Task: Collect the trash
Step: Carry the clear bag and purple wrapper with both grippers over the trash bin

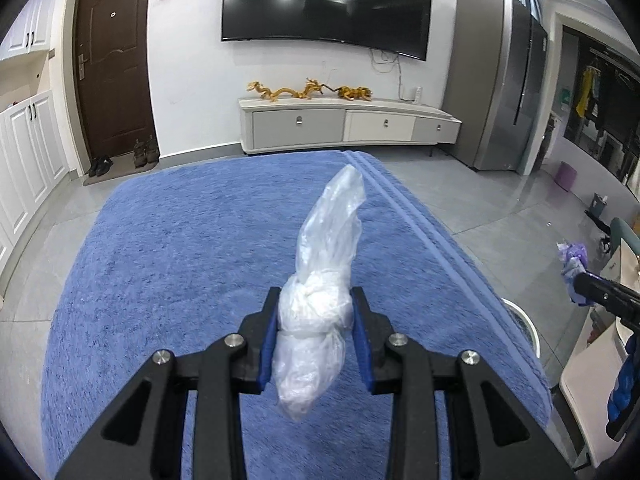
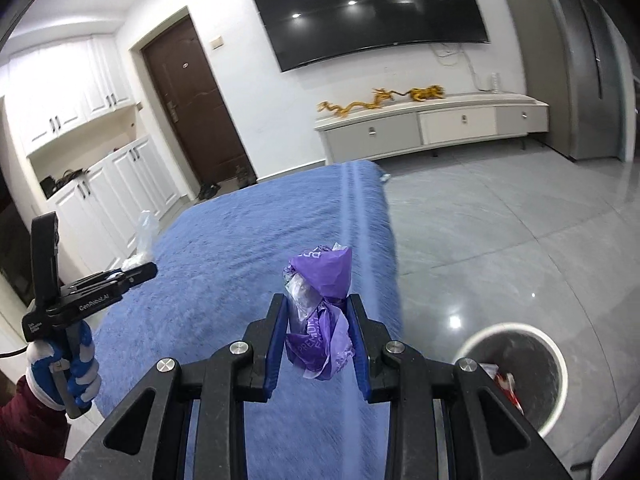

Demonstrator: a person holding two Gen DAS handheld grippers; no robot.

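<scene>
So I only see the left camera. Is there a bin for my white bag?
Observer: Yes, a white bin stands on the floor right of the blue towel, clear in the right camera.
Operator: Is it empty?
Observer: No, something red and white lies inside.
Operator: What's the other gripper holding?
Observer: The right gripper is shut on a purple wrapper with clear plastic crumpled in.
Operator: Who's holding mine?
Observer: A blue-and-white gloved hand grips the left gripper, shut on your white bag.

Right gripper (image 2: 316, 320) clamps purple wrapper (image 2: 320, 316); white bin (image 2: 558, 396) beside.
</scene>
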